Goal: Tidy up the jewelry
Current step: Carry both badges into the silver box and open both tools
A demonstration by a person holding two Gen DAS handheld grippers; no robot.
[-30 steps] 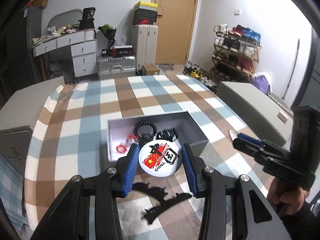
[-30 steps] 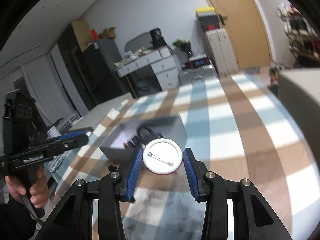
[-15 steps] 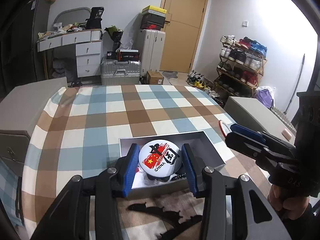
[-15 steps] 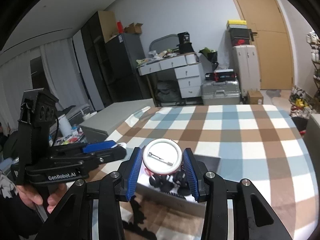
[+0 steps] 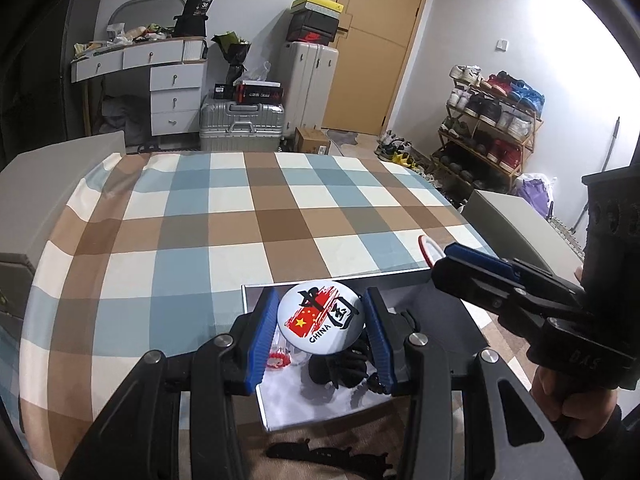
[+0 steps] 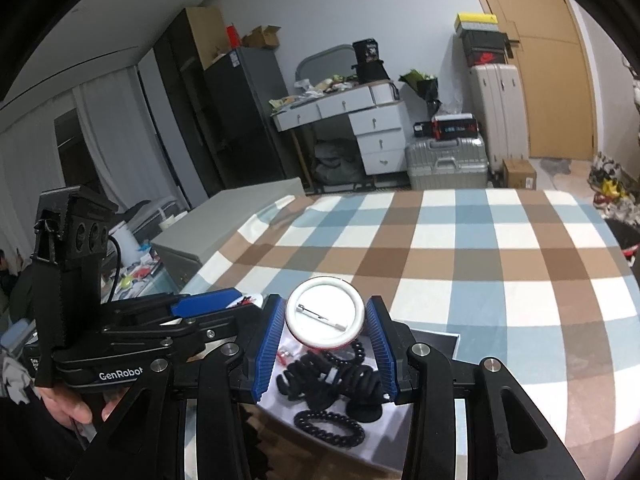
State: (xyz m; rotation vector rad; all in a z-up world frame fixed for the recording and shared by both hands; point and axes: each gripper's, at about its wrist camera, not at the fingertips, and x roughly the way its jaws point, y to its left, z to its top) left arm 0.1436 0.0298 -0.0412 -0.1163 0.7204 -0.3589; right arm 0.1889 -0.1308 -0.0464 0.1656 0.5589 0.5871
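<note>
- Blue ribbed pads of the left gripper (image 5: 322,320) clamp a round pin badge (image 5: 320,318) by its edges; its printed face, a red flag and the word "CHINA", is turned toward the left wrist camera.
- The right gripper (image 6: 326,322) holds a second badge (image 6: 325,314) the same way, jaws closed on its rim, the white back and metal pin showing to the right wrist camera.
- Both badges hang above an open grey box (image 5: 400,278) at the near edge of a checked cloth (image 5: 240,208) in brown, blue and white.
- Inside the box lie black beaded bracelets (image 6: 330,426), a heap of black hair ties (image 6: 340,380) and a small red piece (image 5: 276,360) toward the left.
- In the left wrist view the right gripper reaches in from the right, its badge seen edge-on (image 5: 426,246), a hand (image 5: 568,396) on the handle.
- In the right wrist view the left gripper enters from the left, held by a hand (image 6: 68,408).
- Far behind stand a white drawer desk (image 5: 160,80), silver suitcases (image 5: 240,126) and a shoe rack (image 5: 492,128).
</note>
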